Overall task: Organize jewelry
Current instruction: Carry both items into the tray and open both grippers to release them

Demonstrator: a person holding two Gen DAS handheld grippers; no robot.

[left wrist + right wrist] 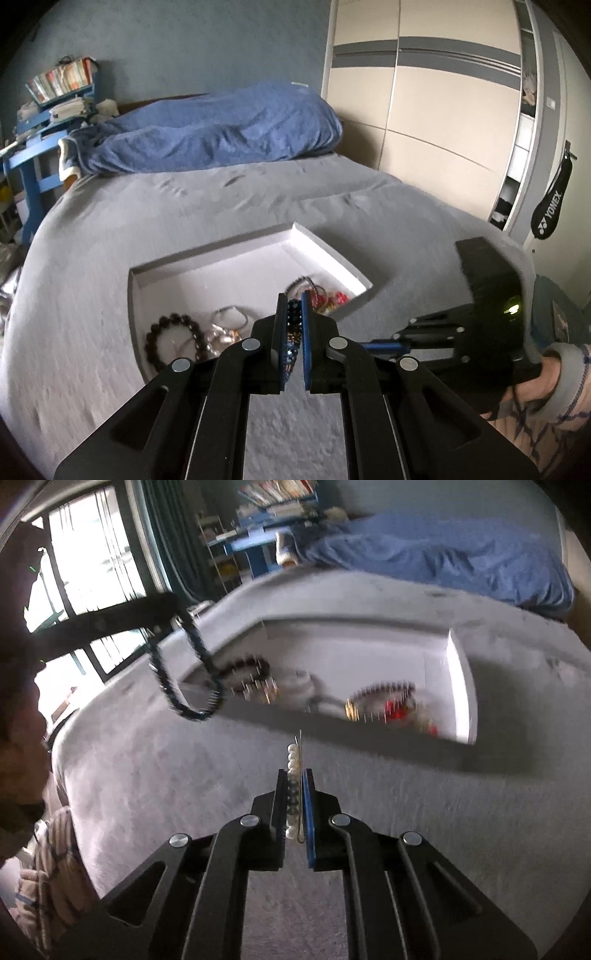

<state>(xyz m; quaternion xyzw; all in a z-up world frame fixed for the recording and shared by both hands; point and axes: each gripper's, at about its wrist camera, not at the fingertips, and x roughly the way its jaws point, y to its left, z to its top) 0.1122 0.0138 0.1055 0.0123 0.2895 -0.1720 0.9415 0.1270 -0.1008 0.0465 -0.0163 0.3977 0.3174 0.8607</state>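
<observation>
Blue beaded bracelet [293, 332], dark blue with some amber beads, pinched between closed gripper pads, loop hanging free above the bed. Pearl hair clip [294, 794], one row of white pearls on a thin metal bar, clamped edge-on, tip jutting past the fingertips. Shallow white box [236, 254] open on the grey bedcover. Inside, along the near wall: dark brown bead bracelet [175, 338] flat at one end, pale silvery pieces [227, 325] just beside it, red and gold pieces [330, 297] near the other end.
</observation>
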